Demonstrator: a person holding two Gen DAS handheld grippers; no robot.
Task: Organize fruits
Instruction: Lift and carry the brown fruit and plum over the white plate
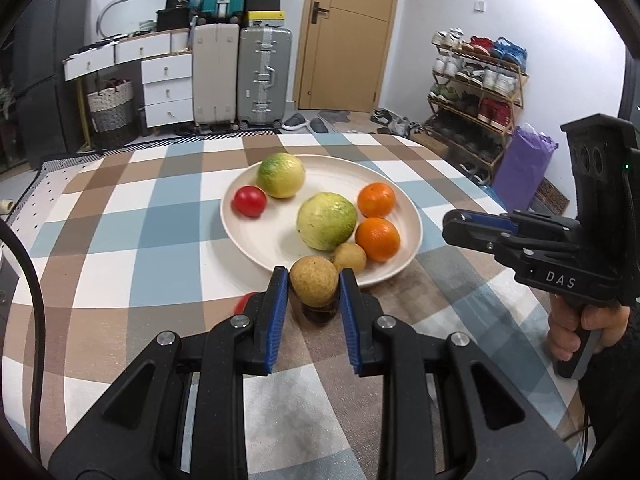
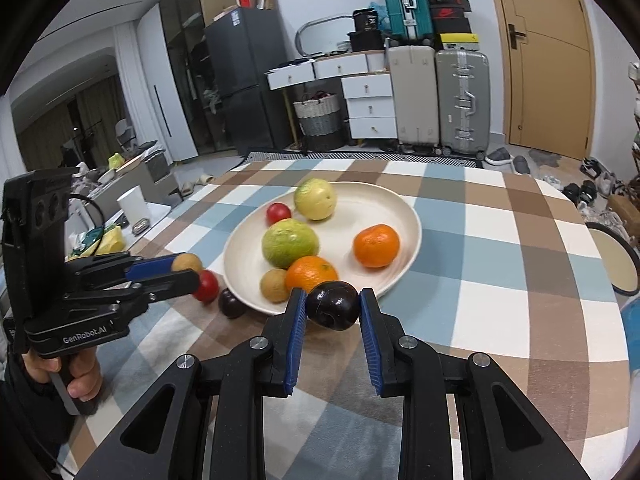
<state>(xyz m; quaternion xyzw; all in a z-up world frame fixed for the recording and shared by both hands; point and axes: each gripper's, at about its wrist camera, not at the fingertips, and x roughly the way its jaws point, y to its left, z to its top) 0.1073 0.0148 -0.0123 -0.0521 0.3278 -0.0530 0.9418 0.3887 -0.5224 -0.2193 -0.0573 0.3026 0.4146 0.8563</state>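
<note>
Plate (image 1: 244, 236): cream, round, just ahead of both grippers, holding six fruits.
Left gripper (image 1: 314, 286): clenched on a tan longan (image 1: 314, 286), round and matte, above the near rim.
Right gripper (image 2: 333, 306): clenched on a dark plum (image 2: 333, 306), glossy, likewise at the near rim.
Off the plate, by the left gripper: second plum (image 2: 232, 303), red tomato (image 2: 207, 286).

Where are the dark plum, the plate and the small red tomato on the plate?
dark plum (image 2: 333, 305), right wrist view, its front.
plate (image 2: 404, 216), right wrist view, its far rim.
small red tomato (image 1: 249, 201), left wrist view, its middle.
</note>
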